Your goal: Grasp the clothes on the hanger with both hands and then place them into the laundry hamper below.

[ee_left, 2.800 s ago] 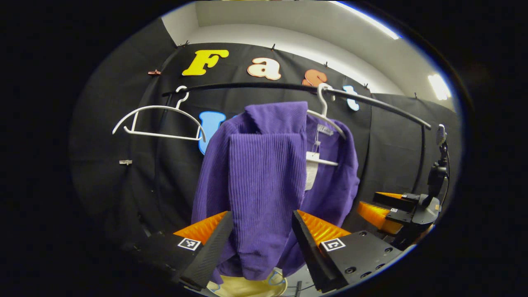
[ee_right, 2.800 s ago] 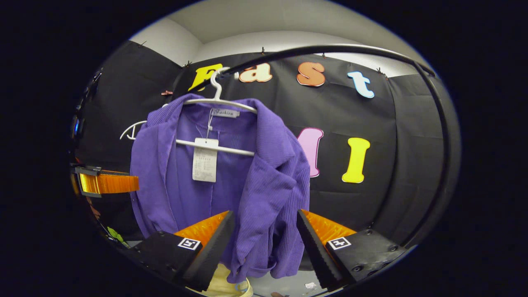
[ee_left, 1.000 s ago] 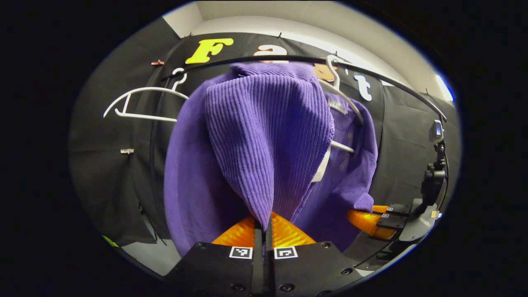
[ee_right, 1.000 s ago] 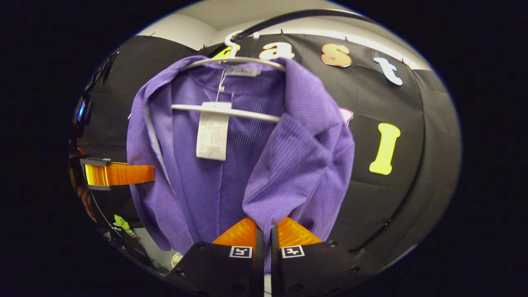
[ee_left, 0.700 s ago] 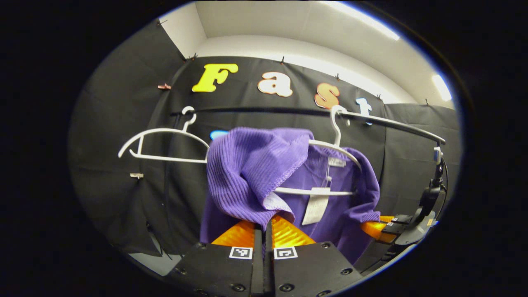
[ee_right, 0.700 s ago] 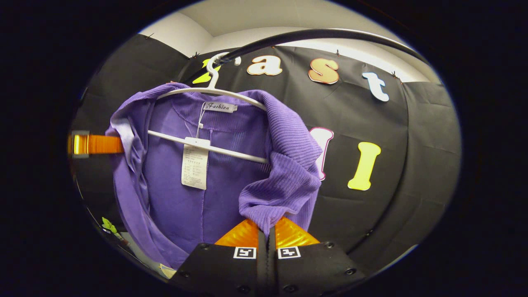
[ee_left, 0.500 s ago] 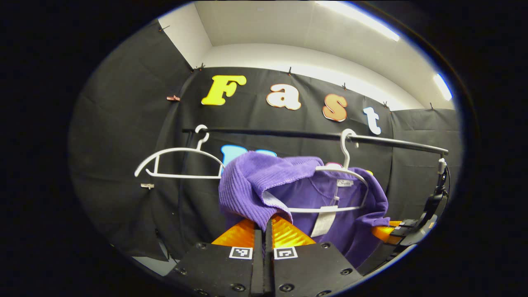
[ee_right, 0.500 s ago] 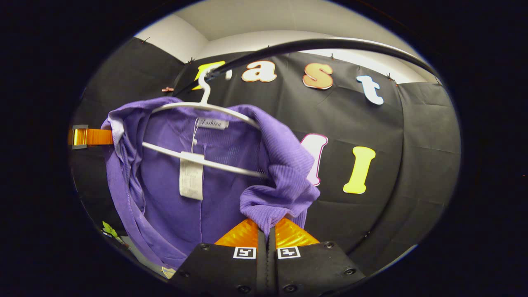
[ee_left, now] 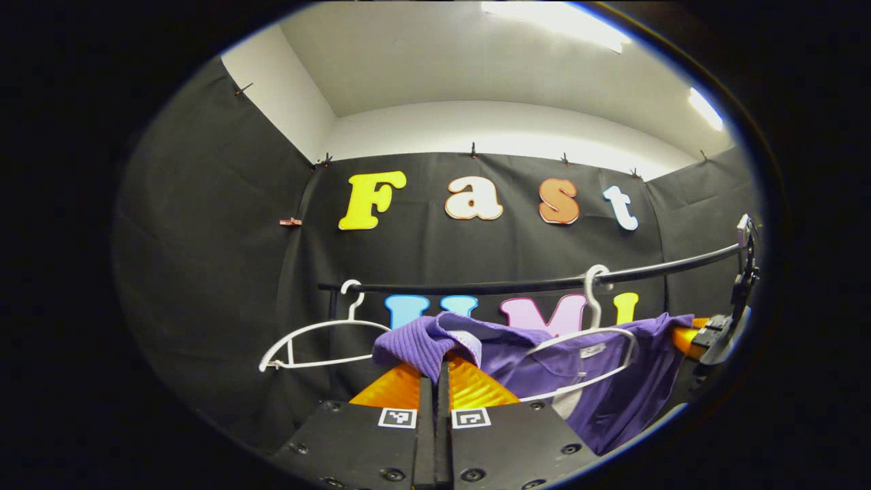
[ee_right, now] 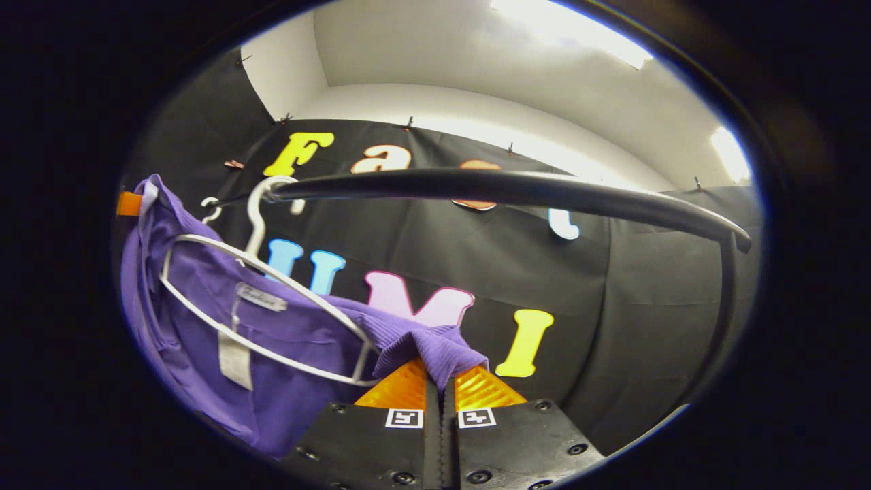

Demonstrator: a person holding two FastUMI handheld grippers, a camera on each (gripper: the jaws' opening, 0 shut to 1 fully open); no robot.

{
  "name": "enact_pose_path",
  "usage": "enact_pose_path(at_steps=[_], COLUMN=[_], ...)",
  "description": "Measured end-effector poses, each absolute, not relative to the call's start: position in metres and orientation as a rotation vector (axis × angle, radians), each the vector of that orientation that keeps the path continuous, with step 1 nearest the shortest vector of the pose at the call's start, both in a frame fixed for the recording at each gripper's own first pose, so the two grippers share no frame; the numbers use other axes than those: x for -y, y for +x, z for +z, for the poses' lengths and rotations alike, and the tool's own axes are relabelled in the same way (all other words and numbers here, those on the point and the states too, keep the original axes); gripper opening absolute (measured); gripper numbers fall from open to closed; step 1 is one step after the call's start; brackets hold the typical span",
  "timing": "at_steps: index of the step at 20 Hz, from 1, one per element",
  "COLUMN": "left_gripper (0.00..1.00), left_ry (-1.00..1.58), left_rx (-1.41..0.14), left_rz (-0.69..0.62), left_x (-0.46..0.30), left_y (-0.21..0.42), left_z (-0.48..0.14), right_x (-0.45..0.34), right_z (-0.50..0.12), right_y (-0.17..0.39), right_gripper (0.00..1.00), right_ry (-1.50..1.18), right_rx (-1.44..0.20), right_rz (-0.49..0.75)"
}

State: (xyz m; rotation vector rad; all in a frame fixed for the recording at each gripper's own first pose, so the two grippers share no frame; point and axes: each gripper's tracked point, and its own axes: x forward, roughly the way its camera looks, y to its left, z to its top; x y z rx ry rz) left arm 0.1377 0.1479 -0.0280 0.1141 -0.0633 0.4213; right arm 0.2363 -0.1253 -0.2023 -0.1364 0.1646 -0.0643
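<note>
A purple ribbed garment (ee_left: pixel 544 354) is stretched between both grippers, lifted clear of the arms of its white hanger (ee_left: pixel 592 333), which still hooks the black rail (ee_left: pixel 517 286). My left gripper (ee_left: pixel 439 371) is shut on one purple shoulder fold. In the right gripper view the garment (ee_right: pixel 286 354) hangs left of my right gripper (ee_right: pixel 439 374), which is shut on the other fold, with the hanger (ee_right: pixel 272 299) in front of the cloth. The right gripper (ee_left: pixel 704 333) also shows at the far right of the left gripper view, the left gripper (ee_right: pixel 129 203) at the far left of the right gripper view.
A second, bare white hanger (ee_left: pixel 320 340) hangs on the rail to the left. The rail (ee_right: pixel 517 190) curves close above the right gripper and bends down into a post (ee_right: pixel 725 299) at the right. Black cloth walls close the booth behind.
Both grippers, shut on the garment for the last second, have risen to rail height and pulled the purple shoulders up off the hanger's arms; 2.8 s ago both were open.
</note>
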Motion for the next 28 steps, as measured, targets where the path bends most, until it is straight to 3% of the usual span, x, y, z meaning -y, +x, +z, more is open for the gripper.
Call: enact_pose_path(at_steps=[1,2,10,13,17,24,28], left_gripper=[0.04,0.05,0.05,0.05,0.05,0.05,0.05], left_ry=[0.111,0.111,0.091,0.033,-0.028,-0.216,-0.160], left_rx=[0.038,0.025,-0.117,-0.221,-0.294,-0.335,-0.333], left_rz=[0.444,0.463,0.479,0.520,0.477,0.506,0.498], left_x=[-0.161,-0.173,-0.203,-0.222,-0.208,-0.214,-0.197], left_y=[0.139,0.138,0.163,0.165,0.176,0.180,0.173], left_z=[-0.035,-0.040,-0.120,-0.173,-0.228,-0.255,-0.250], right_x=[0.131,0.135,0.139,0.129,0.110,0.081,0.075], right_z=[-0.210,-0.217,-0.310,-0.343,-0.386,-0.402,-0.443], right_y=[0.241,0.244,0.266,0.257,0.241,0.236,0.215], right_gripper=[0.00,0.04,0.04,0.05,0.04,0.05,0.04], right_ry=[-0.149,-0.163,-0.171,-0.181,-0.216,-0.177,-0.137], right_rx=[-0.179,-0.187,-0.340,-0.400,-0.488,-0.518,-0.621], right_rz=[-0.096,-0.118,-0.154,-0.120,-0.050,0.048,0.088])
